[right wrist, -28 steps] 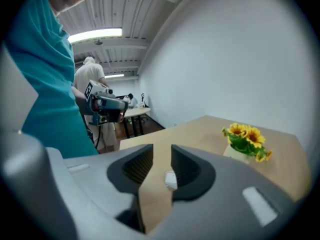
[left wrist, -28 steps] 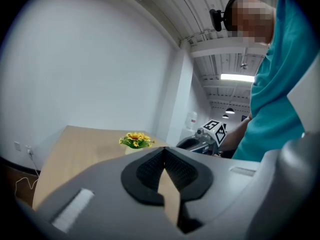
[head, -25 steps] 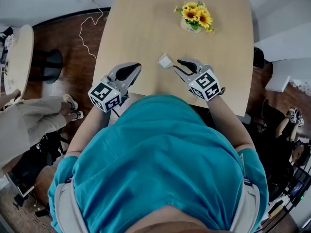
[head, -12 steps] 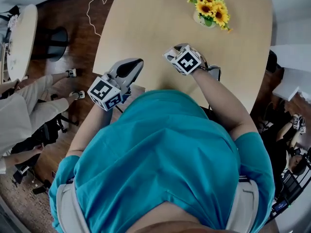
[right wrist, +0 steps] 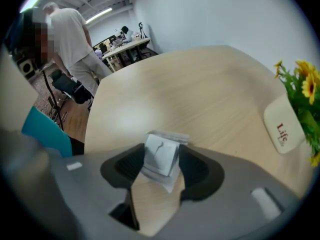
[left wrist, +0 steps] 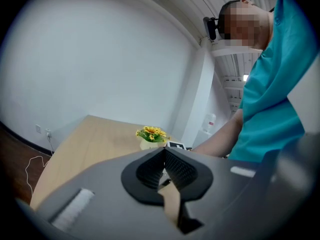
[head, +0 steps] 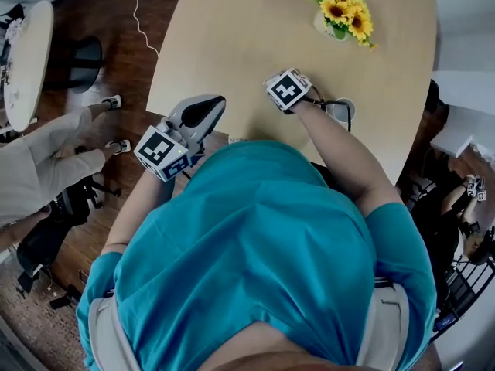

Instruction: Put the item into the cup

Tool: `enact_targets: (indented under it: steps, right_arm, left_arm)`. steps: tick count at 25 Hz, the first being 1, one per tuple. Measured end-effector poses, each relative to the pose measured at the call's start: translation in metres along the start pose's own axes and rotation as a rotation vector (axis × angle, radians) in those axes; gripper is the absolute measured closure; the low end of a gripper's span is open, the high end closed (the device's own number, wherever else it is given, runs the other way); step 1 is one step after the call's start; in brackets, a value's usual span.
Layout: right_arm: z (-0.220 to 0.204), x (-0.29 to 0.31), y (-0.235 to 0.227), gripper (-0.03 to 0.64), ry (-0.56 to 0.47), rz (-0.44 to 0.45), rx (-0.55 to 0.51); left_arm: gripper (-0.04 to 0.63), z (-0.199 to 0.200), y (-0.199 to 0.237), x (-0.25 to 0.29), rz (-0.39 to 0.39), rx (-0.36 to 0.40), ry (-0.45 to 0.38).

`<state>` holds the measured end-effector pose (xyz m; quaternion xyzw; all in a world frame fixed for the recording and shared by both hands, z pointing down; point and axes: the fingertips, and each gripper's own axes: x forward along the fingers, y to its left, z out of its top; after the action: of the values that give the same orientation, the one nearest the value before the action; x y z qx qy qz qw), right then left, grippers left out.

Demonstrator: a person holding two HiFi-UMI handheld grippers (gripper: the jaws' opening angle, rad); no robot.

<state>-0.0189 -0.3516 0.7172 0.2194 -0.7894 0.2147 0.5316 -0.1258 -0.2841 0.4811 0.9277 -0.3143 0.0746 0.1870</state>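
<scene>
Item (right wrist: 162,150), seemingly flat crinkly sachet, between opening right tool (right wrist: 161,165).

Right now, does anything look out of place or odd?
A small white packet sits tilted in the right gripper, whose jaws are opening, over bare table. No cup shows in the right gripper view, so the release looks off-target.

Head view steeply down, gripper views low across table (head: 247,45) (flowers (head: 342,11) shared)
</scene>
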Motion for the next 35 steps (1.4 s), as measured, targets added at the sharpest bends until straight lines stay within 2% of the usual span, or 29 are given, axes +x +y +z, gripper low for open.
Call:
enact_targets:
  steps: [4,10,11,13,15,20,25,35]
  right_arm:
    - [0.006,0.004,0.000,0.401,-0.029,0.009,-0.016]
    - [0.005,0.001,0.003,0.461,-0.055,0.002,-0.038]
    - [0.006,-0.001,0.003,0.476,-0.063,-0.003,-0.042]
    - [0.008,-0.005,0.004,0.551,-0.082,-0.009,-0.044]
    - [0.005,-0.008,0.006,0.569,-0.082,-0.001,-0.032]
    - [-0.009,-0.016,0.009,0.574,-0.076,0.016,0.028]
    - [-0.011,-0.042,0.003,0.575,-0.148,0.016,0.074]
    - [0.003,-0.119,0.002,0.577,-0.401,0.054,0.135]
  left_arm:
    - [0.591,-0.001,0.001,-0.004,0.010,-0.003,-0.004]
    - [0.591,0.000,-0.003,-0.005,0.007,0.006,-0.005]
    - [0.591,-0.001,-0.004,-0.005,0.006,0.008,-0.006]
    - [0.591,-0.001,-0.005,-0.006,0.005,0.009,-0.007]
    - [0.591,-0.002,-0.006,-0.006,0.002,0.005,-0.008]
    - [0.591,0.001,-0.008,-0.005,-0.002,0.015,-0.014]
    - [0.591,0.003,-0.012,-0.003,-0.012,0.014,-0.021]
    - [0.591,0.007,-0.018,0.011,-0.042,0.021,-0.023]
